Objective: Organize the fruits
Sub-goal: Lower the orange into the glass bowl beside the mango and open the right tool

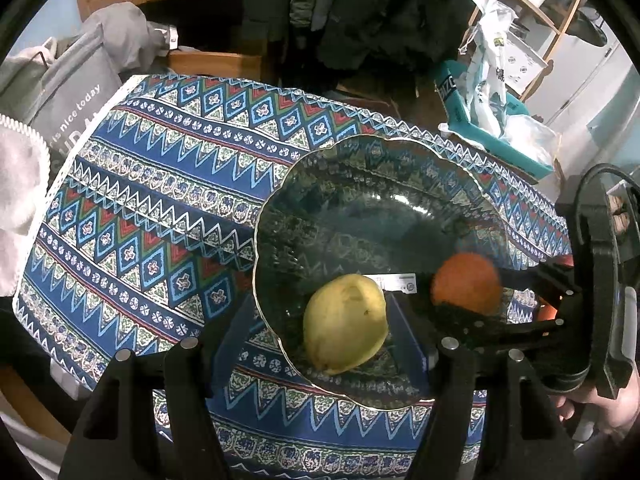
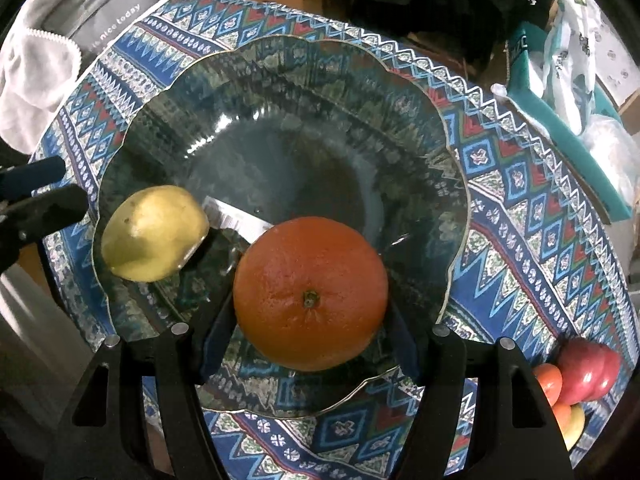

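Holding one hand-held gripper in each hand, I work over a scalloped dark glass plate (image 2: pixel 420 92) that rests on a table covered with a blue patterned tablecloth (image 1: pixel 160 184).

Right hand-held gripper (image 2: pixel 310 344): its blue-padded fingers (image 2: pixel 214 344) flank a round orange fruit (image 2: pixel 310 294), stem end facing the camera. The fruit sits in the near part of the plate. The fingers lie close against its sides, but I cannot tell whether the pads still press on it.

Left hand-held gripper (image 1: pixel 320 344): its fingers stand on either side of a yellow-green pear-shaped fruit (image 1: pixel 346 322), which lies near the plate's rim. A visible gap separates each finger from the fruit, so this gripper is moderately wide and holds nothing.

The two fruits lie near each other in the plate, not touching. A white label (image 2: pixel 236 218) shows through the glass between them.

On the tablecloth outside the plate, near its rim on my right, sits a cluster of red, orange and yellow fruits (image 2: pixel 580 376).
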Tool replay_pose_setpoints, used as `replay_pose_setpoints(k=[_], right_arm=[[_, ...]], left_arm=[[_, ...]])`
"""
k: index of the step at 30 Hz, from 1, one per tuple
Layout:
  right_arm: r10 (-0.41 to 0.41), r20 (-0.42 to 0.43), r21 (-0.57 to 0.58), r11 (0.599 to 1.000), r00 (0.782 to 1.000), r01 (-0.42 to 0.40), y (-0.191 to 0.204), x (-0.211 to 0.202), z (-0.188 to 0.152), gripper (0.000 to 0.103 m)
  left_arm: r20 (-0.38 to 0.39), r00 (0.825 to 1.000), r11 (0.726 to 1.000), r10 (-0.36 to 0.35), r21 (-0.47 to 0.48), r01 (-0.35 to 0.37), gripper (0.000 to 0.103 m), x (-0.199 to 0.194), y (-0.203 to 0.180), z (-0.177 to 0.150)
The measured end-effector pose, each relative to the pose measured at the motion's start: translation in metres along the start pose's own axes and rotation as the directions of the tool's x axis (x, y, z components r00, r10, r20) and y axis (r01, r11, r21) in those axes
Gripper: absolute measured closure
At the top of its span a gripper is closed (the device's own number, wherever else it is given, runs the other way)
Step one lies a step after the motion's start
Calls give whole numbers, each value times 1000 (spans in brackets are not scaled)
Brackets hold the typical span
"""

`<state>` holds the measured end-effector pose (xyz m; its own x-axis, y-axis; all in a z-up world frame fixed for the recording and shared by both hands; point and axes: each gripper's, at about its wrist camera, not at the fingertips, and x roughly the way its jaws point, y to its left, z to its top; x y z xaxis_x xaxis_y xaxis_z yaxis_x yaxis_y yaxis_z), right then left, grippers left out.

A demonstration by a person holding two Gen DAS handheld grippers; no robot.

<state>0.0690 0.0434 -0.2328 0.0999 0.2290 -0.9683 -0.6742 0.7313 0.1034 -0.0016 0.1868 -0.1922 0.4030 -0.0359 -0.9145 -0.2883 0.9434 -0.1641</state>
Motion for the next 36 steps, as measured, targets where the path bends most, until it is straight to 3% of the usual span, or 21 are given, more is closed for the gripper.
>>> replay_pose_setpoints(k=[10,19,36], right_arm=[[22,131,37,999,991,-27,-7,-44,7,30],[-36,241,120,993,970,7,-32,-104,0,30],[-137,364,224,973,921,56,-87,-199,-53,30]], left_arm=[[49,999,1000,-15,9,15,31,-20,-6,4],[104,994,997,-36,72,28,27,-40,-35,8],[140,984,975,-114,205,83,21,-72,-113,8]])
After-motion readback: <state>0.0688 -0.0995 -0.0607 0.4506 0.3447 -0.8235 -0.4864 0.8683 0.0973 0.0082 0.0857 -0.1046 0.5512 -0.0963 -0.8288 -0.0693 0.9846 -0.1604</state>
